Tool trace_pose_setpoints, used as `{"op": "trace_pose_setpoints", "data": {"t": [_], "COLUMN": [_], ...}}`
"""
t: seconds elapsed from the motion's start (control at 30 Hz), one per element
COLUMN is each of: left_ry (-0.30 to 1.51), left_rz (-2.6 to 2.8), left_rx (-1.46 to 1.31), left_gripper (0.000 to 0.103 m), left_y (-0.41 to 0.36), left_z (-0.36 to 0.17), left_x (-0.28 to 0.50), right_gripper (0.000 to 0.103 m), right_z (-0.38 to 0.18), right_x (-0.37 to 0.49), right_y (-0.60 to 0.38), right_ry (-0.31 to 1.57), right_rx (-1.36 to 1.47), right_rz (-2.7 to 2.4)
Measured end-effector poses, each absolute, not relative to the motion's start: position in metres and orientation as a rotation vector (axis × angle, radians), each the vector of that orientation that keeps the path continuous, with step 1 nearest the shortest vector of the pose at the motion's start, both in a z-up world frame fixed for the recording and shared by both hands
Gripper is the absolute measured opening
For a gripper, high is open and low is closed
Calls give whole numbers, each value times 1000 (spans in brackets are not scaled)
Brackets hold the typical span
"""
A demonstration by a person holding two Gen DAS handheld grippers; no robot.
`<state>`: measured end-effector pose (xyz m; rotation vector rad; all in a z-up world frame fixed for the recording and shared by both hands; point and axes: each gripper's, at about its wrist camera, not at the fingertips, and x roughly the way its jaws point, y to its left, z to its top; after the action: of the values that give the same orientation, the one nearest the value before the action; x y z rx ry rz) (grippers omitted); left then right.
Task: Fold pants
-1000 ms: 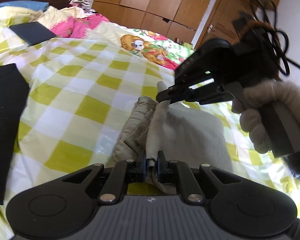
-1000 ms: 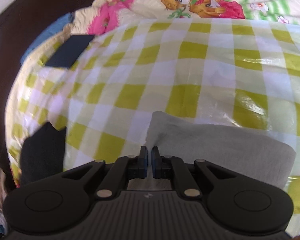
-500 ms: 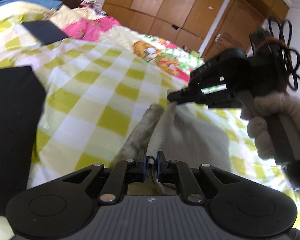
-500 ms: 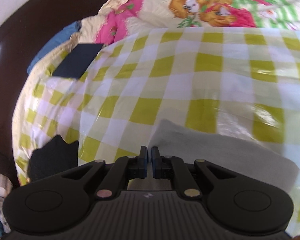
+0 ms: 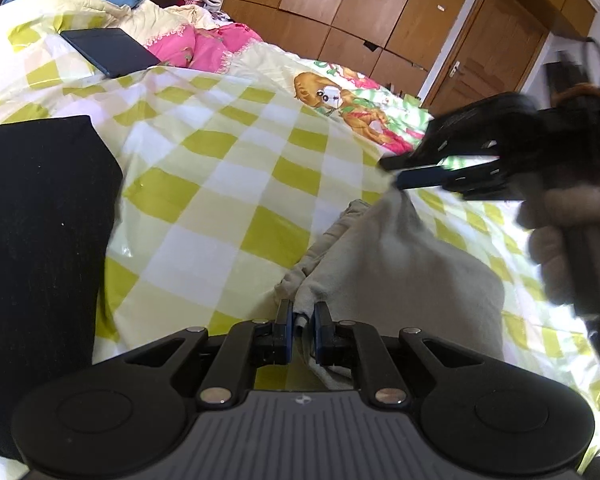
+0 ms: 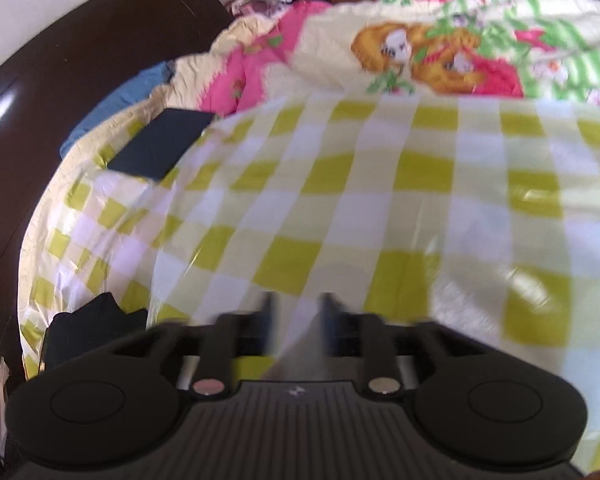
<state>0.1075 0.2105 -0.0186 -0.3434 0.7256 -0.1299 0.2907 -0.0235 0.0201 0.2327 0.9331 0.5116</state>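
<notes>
The grey pants (image 5: 412, 264) lie folded on the yellow-checked bed cover (image 5: 236, 184), lifted at two corners. My left gripper (image 5: 301, 320) is shut on the near corner of the pants. In the left wrist view my right gripper (image 5: 396, 176) is above the far corner, with cloth rising to its tips. In the blurred right wrist view the right gripper (image 6: 296, 320) has its jaws parted, with a grey strip of the pants (image 6: 300, 344) between them.
A black folded garment (image 5: 36, 240) lies at the left on the bed. A dark blue folded item (image 5: 108, 52) sits farther back near pink and cartoon-print bedding (image 5: 340, 100). Wooden wardrobes (image 5: 360, 8) and a door stand behind. A dark headboard (image 6: 60, 80) is at the left.
Both grippers rose and shifted over the bed, lifting the pants' edge. The right gripper's jaws, shut before, now stand apart and blurred by motion.
</notes>
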Motion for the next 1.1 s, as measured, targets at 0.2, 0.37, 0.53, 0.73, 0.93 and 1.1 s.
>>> {"op": "trace_pose_setpoints", "data": {"t": [0.2,0.37,0.53,0.73,0.93,1.1], "left_ry": [734,757,727,758,798,771], "left_rz": [-122,-106,-82,-11,23,83], "left_rx": [-362,-339,-310,-219,-199,-188], "left_gripper": [25,25,25,27,42,44], "left_y": [212,208,208,206,210,219], "left_z": [-19,-21,-16,-26,-32,-17], "left_x": [111,116,114,129,131,121], "right_gripper": [73,48,8,13,34,43], "right_z": [10,-18,-16,-23,-21,12], "right_x": [304,306,302,311,304,286], "right_y": [-50,-37,-15,6,7,-28], "right_ry": [956,1013,1022,1005,962,892], "right_rx": [173,97,4,-112,-156,-69], "right_rz": [601,666,690,633,585,544]}}
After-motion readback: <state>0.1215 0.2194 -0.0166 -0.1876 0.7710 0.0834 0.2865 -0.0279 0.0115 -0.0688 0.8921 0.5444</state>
